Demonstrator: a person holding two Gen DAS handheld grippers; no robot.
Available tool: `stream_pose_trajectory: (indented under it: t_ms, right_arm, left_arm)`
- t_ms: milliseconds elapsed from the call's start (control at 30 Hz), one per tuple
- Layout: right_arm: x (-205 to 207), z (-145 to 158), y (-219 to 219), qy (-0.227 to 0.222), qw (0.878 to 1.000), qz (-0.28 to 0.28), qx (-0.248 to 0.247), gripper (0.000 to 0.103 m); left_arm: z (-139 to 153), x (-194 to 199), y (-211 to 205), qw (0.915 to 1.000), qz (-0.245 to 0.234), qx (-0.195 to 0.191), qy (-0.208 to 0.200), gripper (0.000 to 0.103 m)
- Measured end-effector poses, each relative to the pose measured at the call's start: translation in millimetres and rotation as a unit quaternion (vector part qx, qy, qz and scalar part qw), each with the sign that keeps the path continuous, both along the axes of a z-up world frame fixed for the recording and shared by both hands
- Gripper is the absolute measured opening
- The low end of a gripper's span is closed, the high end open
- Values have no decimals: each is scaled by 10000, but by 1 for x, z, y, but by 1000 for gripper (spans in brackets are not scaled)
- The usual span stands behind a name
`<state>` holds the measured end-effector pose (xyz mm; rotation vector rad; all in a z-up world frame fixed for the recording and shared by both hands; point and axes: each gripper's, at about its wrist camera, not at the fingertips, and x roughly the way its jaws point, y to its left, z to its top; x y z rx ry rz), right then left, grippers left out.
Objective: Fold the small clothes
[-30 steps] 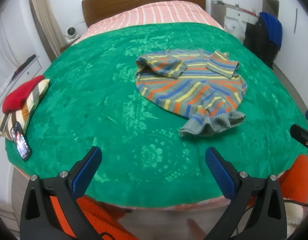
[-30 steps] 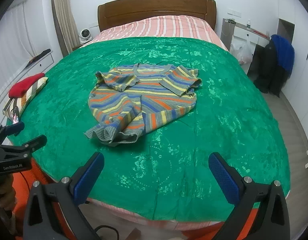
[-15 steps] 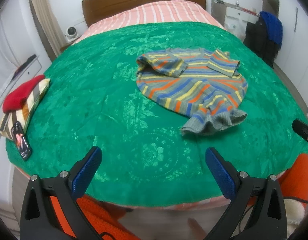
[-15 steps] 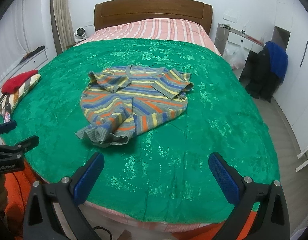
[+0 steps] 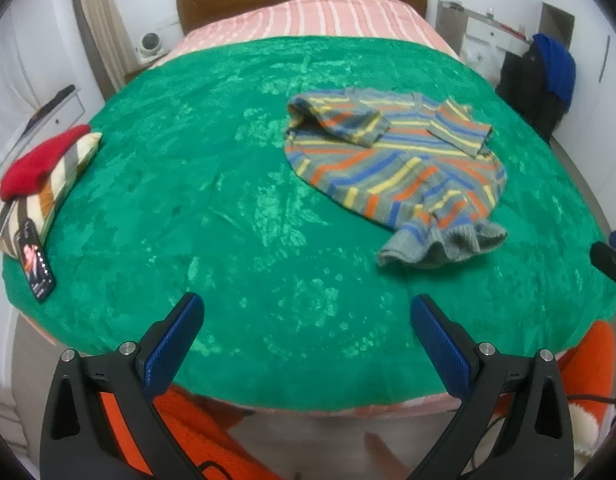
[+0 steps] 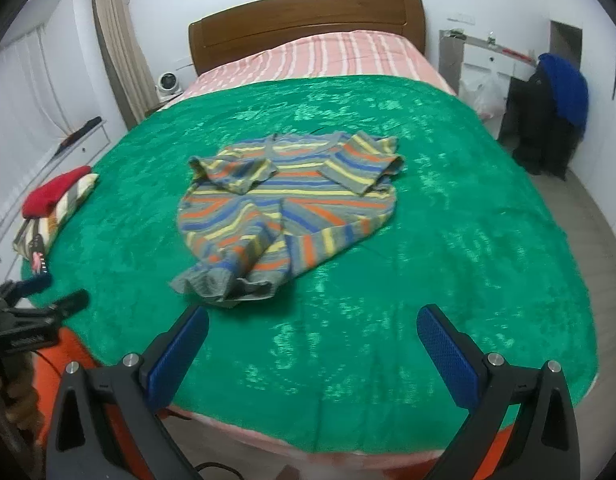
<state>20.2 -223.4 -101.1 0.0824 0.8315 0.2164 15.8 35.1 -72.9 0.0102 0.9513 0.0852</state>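
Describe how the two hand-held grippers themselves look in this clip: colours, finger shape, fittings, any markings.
Each hand-held gripper, left and right, has a black plastic frame with triangular cut-outs, silver round bolt heads, and two flat fingers faced with blue dimpled pads. A thin black cable trails below. White lettering on the left one is unreadable.

Each tool, the left gripper [image 5: 306,334] and the right gripper [image 6: 313,344], had matte black angular arms with triangular cut-outs, silver round screw heads at the joints, and blue dimpled pads [image 5: 174,346] on both fingers. A thin black cable trailed beneath.
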Motion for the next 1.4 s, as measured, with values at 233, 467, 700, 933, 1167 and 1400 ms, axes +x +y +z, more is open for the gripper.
stream_pose_trajectory:
  t_ms: [233,467,700,933,1167,1400]
  right_arm:
    - [25,-24,5,334,9942,312,978,103]
    - [109,-125,5,1916,9319,431,3049,5]
    - [39,-75,-62,1245,9573,432,2575,5]
    - [12,-96,-118,1326,9732,-467,1820,5]
    - [17,-112,-116,1251,9694,-726,1982,5]
    - [18,-75,-130,876,9792,-496,1764,5]
  left_arm:
    - [-3,-1,-4,10000,-84,14,14,103]
    - [-5,-5,-1,10000,-41,33,75,103]
    - [-22,-12,20,9999,-16,6,154,103]
    - [-72,37,-13,9775,-1396,-1381,770,102]
    - [-112,88,-23,9662,-1552,-1875,846,69]
    - [-69,62,-6,9638,-1649,-1978,688,4]
